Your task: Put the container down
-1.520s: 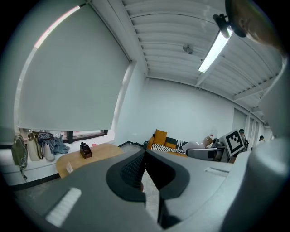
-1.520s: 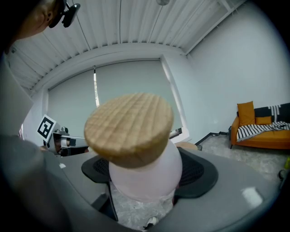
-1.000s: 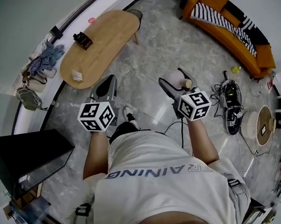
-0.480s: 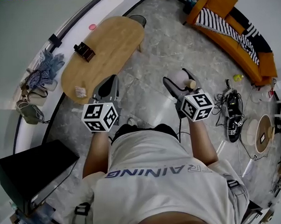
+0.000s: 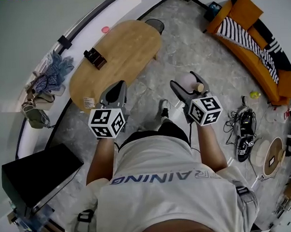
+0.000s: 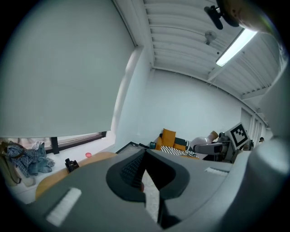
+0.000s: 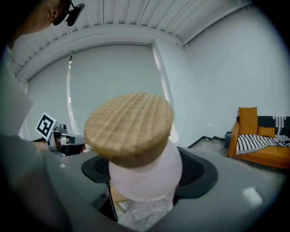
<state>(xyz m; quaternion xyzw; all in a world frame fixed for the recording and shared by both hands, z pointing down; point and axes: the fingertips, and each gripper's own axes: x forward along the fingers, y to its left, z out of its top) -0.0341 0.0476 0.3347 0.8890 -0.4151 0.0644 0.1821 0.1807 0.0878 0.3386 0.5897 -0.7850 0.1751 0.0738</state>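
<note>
Container (image 7: 146,174) is kept clamped in the right gripper (image 5: 184,80). Left gripper (image 5: 118,85) is shut, empty. Wooden table (image 5: 128,46) has been approached, so set-down's probably close.

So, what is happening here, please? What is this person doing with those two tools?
A person stands on a stone floor with a gripper in each hand. The right gripper is shut on a pale container with a wooden lid and holds it in the air. The left gripper is shut, with nothing between its jaws. A wooden table stands ahead, to the left. The container is not yet set down on anything.
</note>
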